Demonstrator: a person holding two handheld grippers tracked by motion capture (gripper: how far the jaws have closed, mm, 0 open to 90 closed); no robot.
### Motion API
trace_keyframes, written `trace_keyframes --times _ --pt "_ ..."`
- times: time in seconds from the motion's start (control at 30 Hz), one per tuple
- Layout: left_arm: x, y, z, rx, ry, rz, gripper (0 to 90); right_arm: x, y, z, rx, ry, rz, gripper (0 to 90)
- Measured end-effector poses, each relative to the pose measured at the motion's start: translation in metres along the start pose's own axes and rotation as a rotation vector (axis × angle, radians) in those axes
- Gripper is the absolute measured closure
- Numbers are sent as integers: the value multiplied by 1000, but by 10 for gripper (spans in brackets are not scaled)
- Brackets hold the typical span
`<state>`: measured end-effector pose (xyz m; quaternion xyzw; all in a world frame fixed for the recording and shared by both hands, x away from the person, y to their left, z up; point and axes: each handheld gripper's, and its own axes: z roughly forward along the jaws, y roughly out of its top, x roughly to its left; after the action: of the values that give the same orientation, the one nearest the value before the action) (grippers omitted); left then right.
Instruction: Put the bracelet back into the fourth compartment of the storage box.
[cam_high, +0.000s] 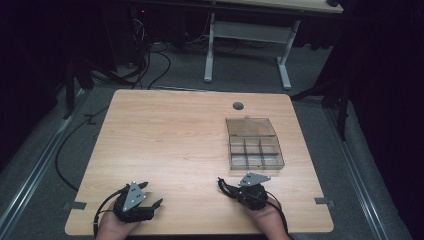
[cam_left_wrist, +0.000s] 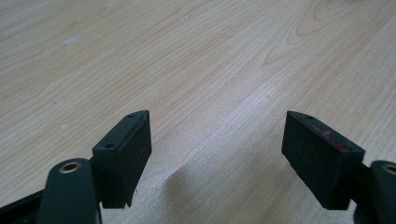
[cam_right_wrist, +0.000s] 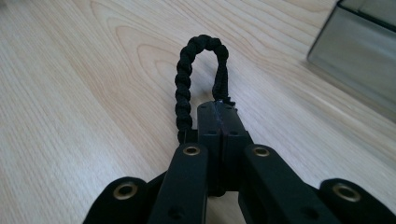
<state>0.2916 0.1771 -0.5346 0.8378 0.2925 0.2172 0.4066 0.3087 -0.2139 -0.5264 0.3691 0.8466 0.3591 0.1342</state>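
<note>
Resting low near the table's front edge, the right hand-held gripper (cam_right_wrist: 219, 109) pinches a black braided loop (cam_right_wrist: 198, 60); the left hand-held gripper (cam_left_wrist: 217, 154) gapes empty.

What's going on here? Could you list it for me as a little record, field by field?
surface: wooden table
left gripper: open, nothing between its jaws, near the table's front edge
right gripper: shut on a black braided cord, whose loop sticks out past the jaws
box: clear plastic, lid open, six compartments, beyond the right gripper
box contents: too small to tell
</note>
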Motion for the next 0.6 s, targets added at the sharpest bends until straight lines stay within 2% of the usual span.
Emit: trace_keyframes --times 0.33,0.6 --pt "0 0 0 2 1 1 247 -11 -16 -17 -1 -40 40 899" --pt "0 0 0 4 2 2 248 -18 -26 -27 -6 -69 54 898"
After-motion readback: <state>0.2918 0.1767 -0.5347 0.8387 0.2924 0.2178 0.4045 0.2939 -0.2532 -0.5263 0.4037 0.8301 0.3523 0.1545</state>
